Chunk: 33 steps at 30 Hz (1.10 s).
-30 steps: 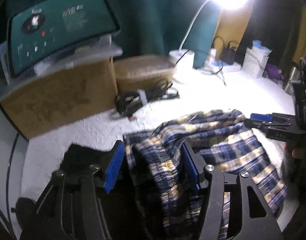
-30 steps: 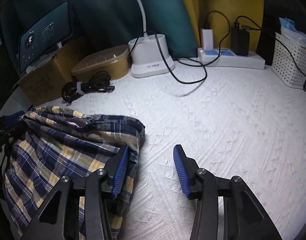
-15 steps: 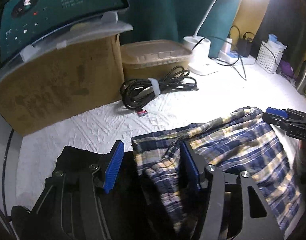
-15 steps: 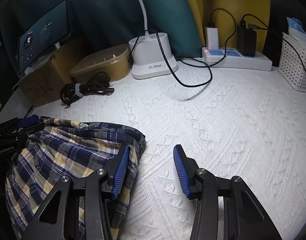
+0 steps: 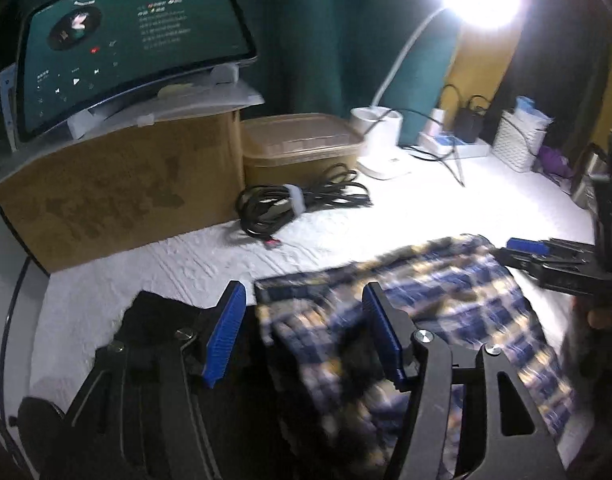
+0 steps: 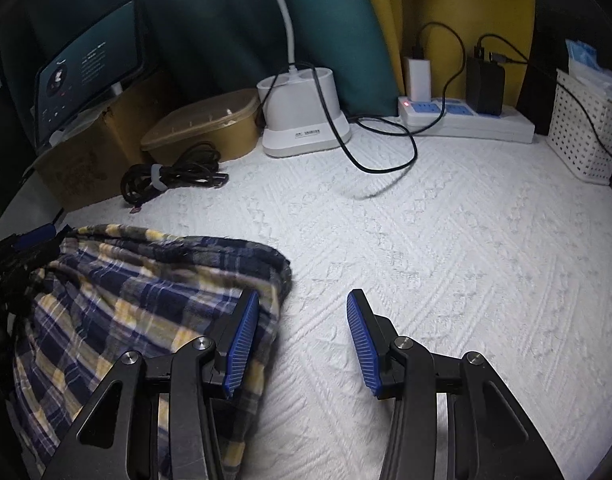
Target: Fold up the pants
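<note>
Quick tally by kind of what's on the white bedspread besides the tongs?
Plaid pants: 1
Cardboard box: 1
Tablet: 1
Lidded tub: 1
Cable bundle: 1
Lamp base: 1
Power strip: 1
White basket: 1
Total: 8

Lying bare across the right and middle: white textured cover (image 6: 446, 240). Crowding the back edge: cardboard box (image 5: 117, 196), brown lidded tub (image 5: 301, 152), coiled black cable (image 5: 301, 200), lamp base (image 6: 306, 120), power strip (image 6: 466, 120), white basket (image 6: 586, 136). Covering the near left: plaid pants (image 6: 145, 304).
</note>
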{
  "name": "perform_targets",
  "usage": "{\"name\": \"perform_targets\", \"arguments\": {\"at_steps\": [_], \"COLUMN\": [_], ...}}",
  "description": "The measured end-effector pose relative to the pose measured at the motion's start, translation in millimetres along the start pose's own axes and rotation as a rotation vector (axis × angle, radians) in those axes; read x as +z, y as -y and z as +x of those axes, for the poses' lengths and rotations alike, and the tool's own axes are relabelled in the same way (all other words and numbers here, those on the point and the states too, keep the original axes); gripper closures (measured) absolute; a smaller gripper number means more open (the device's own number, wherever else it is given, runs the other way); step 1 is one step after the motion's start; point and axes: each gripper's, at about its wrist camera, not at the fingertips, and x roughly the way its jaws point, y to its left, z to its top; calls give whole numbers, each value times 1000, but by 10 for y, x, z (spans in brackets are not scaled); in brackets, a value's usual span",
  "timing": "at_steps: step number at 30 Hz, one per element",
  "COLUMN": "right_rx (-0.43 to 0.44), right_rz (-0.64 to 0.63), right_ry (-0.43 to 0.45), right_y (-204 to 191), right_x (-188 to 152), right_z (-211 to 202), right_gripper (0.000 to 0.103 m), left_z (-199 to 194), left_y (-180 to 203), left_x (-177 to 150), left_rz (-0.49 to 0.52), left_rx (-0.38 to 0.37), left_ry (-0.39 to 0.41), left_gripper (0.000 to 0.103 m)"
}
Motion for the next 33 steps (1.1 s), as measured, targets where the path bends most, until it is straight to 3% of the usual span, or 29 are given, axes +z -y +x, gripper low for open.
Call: {"name": "perform_targets", "arguments": {"at_steps": [10, 15, 21, 29, 33], "right_rx": [10, 4, 4, 12, 21], "right_rz": [-30, -29, -27, -25, -40], "right_ry": [-23, -45, -56, -51, -53], "right_y": [-192, -202, -210, -270, -347], "right_x": [-222, -389, -506, -641, -713], "right_z": [-103, -125, -211, -353, -410], "right_gripper": [54, 54, 54, 54, 54], "left_z": [-23, -67, -162, -480, -419], "left_y": [116, 82, 165, 295, 368], "left_x": [-331, -414, -436, -453, -547], "left_rz": [18, 22, 97, 67, 76], "left_rx": [14, 38, 157, 24, 22], "left_ry": [-85, -88, -63, -3, -35], "left_gripper": [42, 38, 35, 35, 35]}}
